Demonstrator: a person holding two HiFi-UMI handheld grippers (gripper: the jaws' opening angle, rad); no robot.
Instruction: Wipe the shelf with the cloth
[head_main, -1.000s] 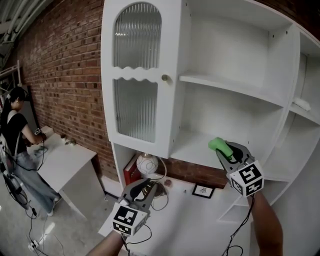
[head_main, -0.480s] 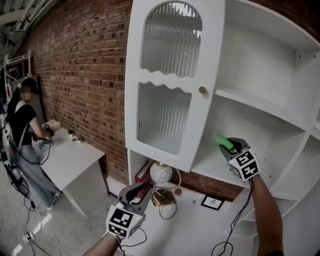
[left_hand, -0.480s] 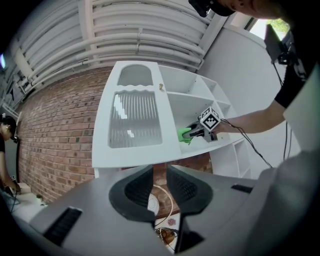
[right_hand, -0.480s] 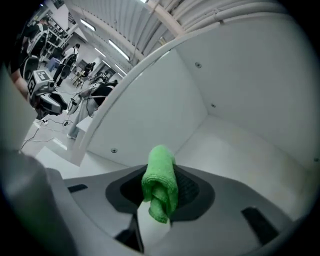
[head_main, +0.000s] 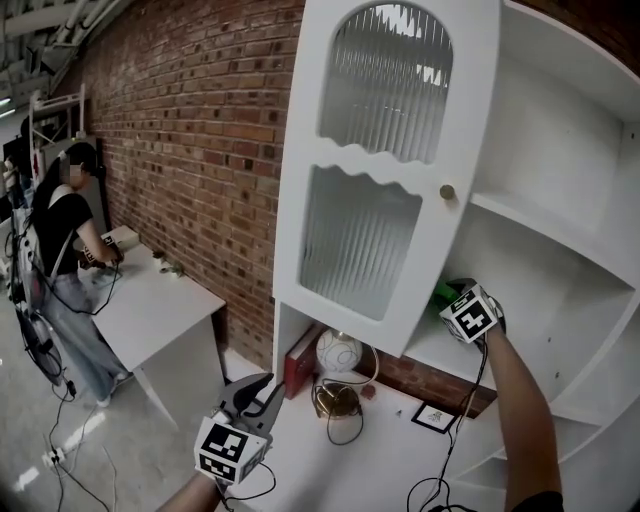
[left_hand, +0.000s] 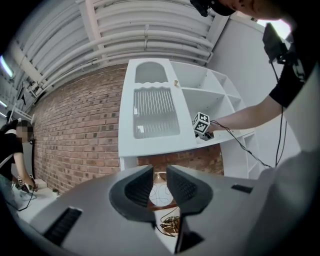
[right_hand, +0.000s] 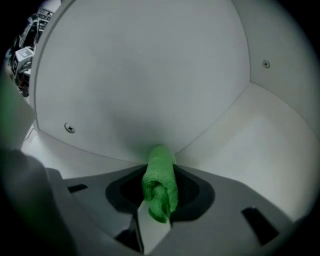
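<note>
**Head view.** The right gripper (head_main: 462, 305) reaches into the open white cabinet (head_main: 560, 150), past its reeded-glass door (head_main: 385, 170). It carries the green cloth (head_main: 443, 293) low over the lowest shelf (head_main: 432, 347), near that shelf's left end. The left gripper (head_main: 255, 392) hangs idle well below, over the left part of the worktop (head_main: 350, 465), apart from the globe lamp (head_main: 338, 352).

**Left gripper view.** The left gripper (left_hand: 160, 181) has its jaws a narrow gap apart with nothing between them. The lamp seen through the gap lies far behind. The right gripper's marker cube (left_hand: 201, 125) sits by the shelf's front edge.

**Right gripper view.** The right gripper (right_hand: 160, 175) is clamped on the cloth (right_hand: 160, 165), which is folded into a thick roll. The roll's free end projects toward an inside corner where the white panels (right_hand: 150, 75) meet. Which panel is the shelf board, and whether the roll touches it, cannot be told.

**Step in hand (judged).** The cloth is being brought down to begin the wipe.
- Lower the wrist until the projecting roll, not the jaw tips, presses on the board.
- Start in the back corner and draw overlapping strokes toward the front edge and the right end.
- Grip firmly so the roll cannot slip out.
- Mind the door's edge beside the forearm.
</note>
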